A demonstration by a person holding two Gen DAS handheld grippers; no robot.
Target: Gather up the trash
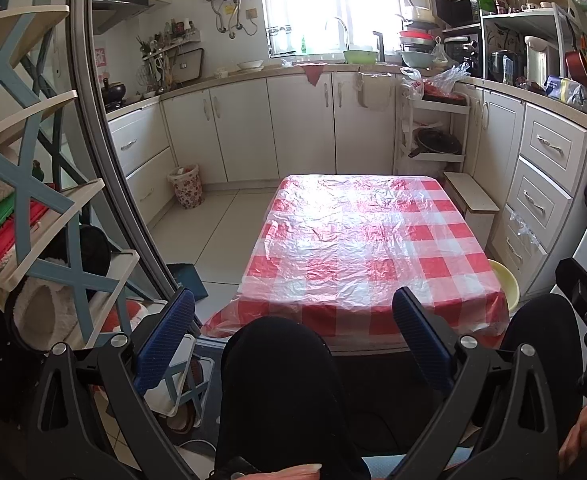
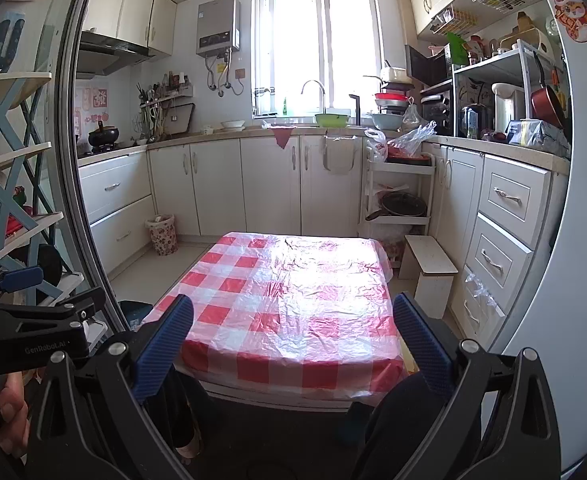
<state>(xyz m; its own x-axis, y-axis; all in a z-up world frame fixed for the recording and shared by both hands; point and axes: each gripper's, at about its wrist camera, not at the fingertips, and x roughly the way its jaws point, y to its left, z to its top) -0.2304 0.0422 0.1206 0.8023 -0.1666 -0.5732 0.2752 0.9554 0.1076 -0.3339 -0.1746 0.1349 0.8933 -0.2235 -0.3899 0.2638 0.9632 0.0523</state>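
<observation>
Trash bin [image 1: 186, 186] beside cabinets [image 1: 229, 132]

We read "GenRobot.AI" in pale letters on the black body of the left claw [image 2: 33, 344], seen at the left edge of the right wrist view. A red paper cutting with one large Chinese character hangs on the wall [image 2: 100, 98] by the stove; its strokes are too blurred for us to read. We can make out no other writing.
</observation>
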